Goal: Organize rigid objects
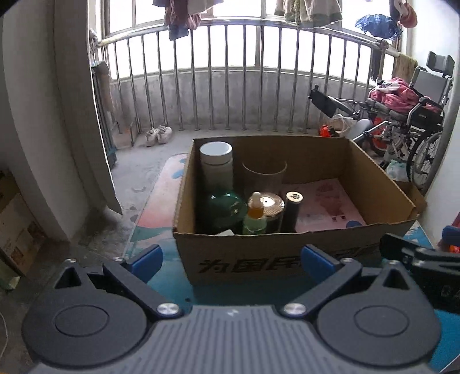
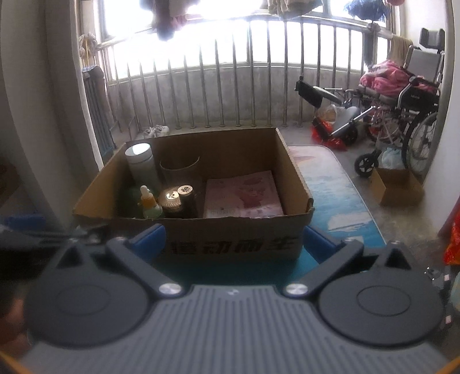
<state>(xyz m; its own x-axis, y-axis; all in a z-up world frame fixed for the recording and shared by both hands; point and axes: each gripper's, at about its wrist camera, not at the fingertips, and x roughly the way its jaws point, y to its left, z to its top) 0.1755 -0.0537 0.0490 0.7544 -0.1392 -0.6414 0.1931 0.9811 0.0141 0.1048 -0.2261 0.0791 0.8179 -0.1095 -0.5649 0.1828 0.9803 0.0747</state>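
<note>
Balcony area, daylit

A concrete floor [image 1: 149,172] is bounded by a metal railing [image 1: 230,74]; laundry [image 1: 181,17] is hung above, and a wheelchair [image 1: 414,115] is parked at right.

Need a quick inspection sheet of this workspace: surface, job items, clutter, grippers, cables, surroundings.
Surface: patterned mat on a concrete floor.
Job's things: cardboard box holding a white-lidded canister, green bottle, dropper bottle, gold-lidded jar, dark cylinder, open round container and pink book lying flat.
Clutter: small carton, shoes.
Grippers: left gripper and right gripper open, empty.
Cables: nothing seen.
Surroundings: railing, wheelchair, hanging laundry.
</note>
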